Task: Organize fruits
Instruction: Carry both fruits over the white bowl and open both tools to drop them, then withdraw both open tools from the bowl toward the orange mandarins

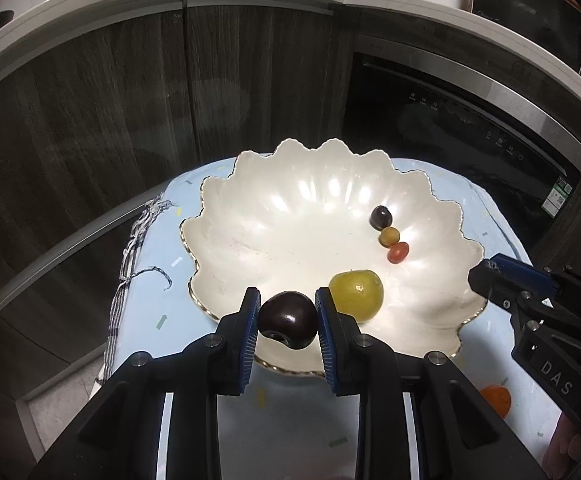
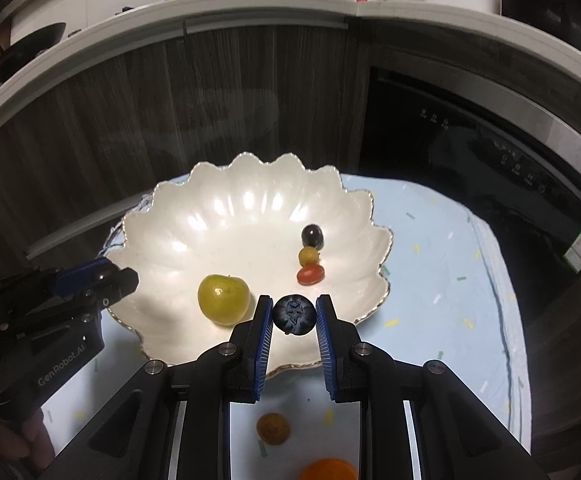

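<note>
Left gripper (image 1: 287, 320) clamped on a dark plum (image 1: 288, 319), poised over the near rim of the scalloped white bowl (image 1: 250, 200) at 6 o'clock. Right gripper (image 2: 294, 314) pinching a blueberry (image 2: 294, 314) above the same rim. Inside the bowl: green apple (image 1: 356, 294) at 5 o'clock; grape (image 1: 381, 216), yellow berry (image 1: 389, 236), red tomato (image 1: 398, 252) lined up at 3 o'clock.

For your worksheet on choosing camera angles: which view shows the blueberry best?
The right wrist view: the blueberry sits centred and close, clamped between the right gripper pads, its crown facing the camera. The left wrist view shows only that gripper's side; the berry is hidden.
</note>
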Available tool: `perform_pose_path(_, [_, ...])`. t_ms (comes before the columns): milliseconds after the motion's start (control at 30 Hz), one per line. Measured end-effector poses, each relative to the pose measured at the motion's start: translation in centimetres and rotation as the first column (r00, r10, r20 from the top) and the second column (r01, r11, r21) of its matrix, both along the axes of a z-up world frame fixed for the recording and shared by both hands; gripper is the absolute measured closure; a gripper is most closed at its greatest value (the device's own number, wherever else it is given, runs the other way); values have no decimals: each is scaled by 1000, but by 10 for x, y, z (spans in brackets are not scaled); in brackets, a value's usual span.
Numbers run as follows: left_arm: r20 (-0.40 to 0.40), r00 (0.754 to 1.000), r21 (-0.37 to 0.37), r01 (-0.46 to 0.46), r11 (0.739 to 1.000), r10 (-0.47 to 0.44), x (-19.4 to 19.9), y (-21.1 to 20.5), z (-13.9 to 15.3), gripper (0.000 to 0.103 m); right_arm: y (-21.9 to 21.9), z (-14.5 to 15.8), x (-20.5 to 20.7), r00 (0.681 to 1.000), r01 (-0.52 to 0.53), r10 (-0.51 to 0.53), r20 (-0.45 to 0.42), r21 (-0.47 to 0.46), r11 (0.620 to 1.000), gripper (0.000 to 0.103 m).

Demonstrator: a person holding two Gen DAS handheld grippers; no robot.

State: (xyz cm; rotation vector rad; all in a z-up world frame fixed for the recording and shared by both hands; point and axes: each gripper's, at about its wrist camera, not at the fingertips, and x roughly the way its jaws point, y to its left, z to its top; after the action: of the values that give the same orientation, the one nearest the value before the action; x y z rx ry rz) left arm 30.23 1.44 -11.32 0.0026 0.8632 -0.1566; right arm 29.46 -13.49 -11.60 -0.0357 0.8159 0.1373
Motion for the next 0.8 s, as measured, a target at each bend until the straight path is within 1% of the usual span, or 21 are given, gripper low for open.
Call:
perform_pose_path(300, [-35,999,-1,-13,1000,13,11,0,-10,74,1,-16,13,997,-4,4,-71,-3,1000,79])
perform_pose_path(367, [-45,999,1,-17,1000,17,12,0,-12,69,1,-17,14,997,-8,7,-75,-8,1000,79])
perform_pose_path(400, [-46,999,3,-22,1000,22,12,1,-13,59,1,-17,15,997,-9,8,-74,-12,1000,79])
perform_pose_path(433, [-43,999,3,-31,1000,31,12,2,-12,51,2,-16,15,997,-10,9,-75,-17,1000,79])
perform_pose_path(500, [-32,998,2,-49,999,49,11,4,-10,47,2,-16,16,997,-9,7,-80,-24,1000,77])
perform_pose_path(567, [-31,998,6,-56,998,57,11,5,-8,44,2,-15,16,997,-2,0,-78,-30,1000,64])
perform_pose_path(633, [-29,998,6,-61,998,61,11,6,-7,40,0,-12,16,998,11,-13,-64,-26,1000,43])
perform_pose_path(667, [-27,998,6,-63,998,63,10,6,-6,38,-2,-10,15,998,21,-22,-53,-26,999,35])
perform_pose_path(767, [-21,997,10,-70,998,70,7,7,-4,31,-4,-5,13,999,43,-44,-27,-26,999,26])
perform_pose_path(800, [-18,997,11,-73,997,74,6,7,-4,28,-4,-4,13,999,47,-47,-23,-28,999,25])
